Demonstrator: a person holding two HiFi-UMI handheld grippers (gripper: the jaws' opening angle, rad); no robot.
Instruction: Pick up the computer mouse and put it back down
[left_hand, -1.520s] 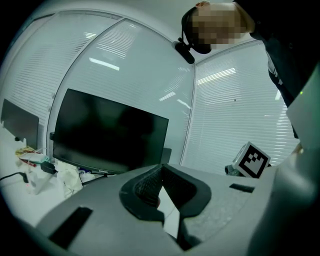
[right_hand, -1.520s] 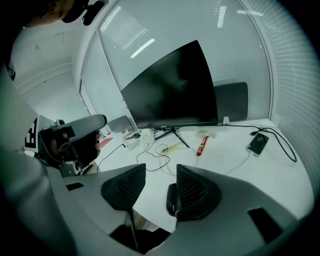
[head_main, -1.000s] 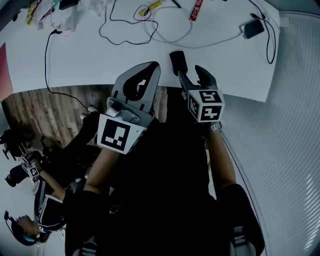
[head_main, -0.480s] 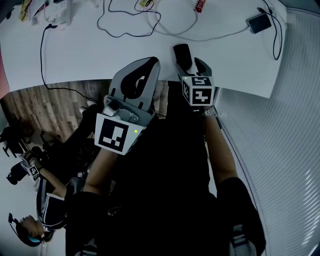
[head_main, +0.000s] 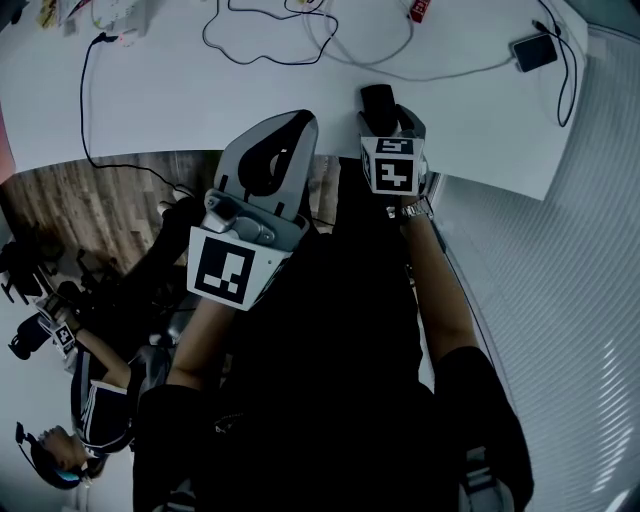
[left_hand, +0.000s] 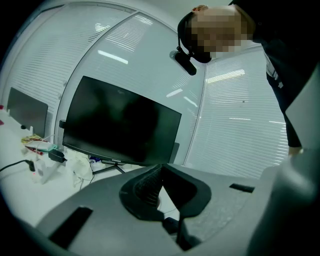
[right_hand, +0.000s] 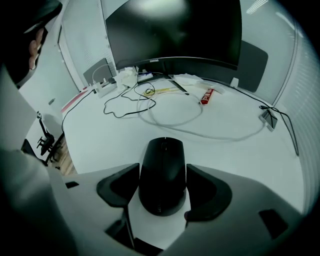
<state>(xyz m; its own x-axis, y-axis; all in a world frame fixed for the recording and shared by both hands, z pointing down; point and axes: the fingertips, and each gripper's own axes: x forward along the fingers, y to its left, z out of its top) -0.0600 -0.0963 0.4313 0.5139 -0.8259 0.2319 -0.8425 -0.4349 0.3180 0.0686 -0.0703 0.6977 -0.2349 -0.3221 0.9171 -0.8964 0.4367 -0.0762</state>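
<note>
A black computer mouse (right_hand: 162, 172) lies on the white table (right_hand: 225, 150) near its front edge, also in the head view (head_main: 377, 100). My right gripper (right_hand: 162, 186) points steeply down over it, one jaw on each side of the mouse. Its jaws have just been opening, and I see no squeeze on the mouse's sides. In the head view the right gripper (head_main: 386, 122) covers the near half of the mouse. My left gripper (head_main: 298, 128) hovers off the table's front edge with nothing in it, its jaws (left_hand: 161, 172) meeting at the tips.
A dark monitor (right_hand: 175, 30) stands at the back of the table. Loose cables (right_hand: 165, 117) loop across the middle, with a red packet (right_hand: 206, 96) and a phone (right_hand: 267, 117) on a cable at the right. Wooden floor (head_main: 90, 200) shows beyond the table's left edge.
My right gripper has come down from above the table edge until its jaws stand round the mouse. The left gripper has hardly shifted.
</note>
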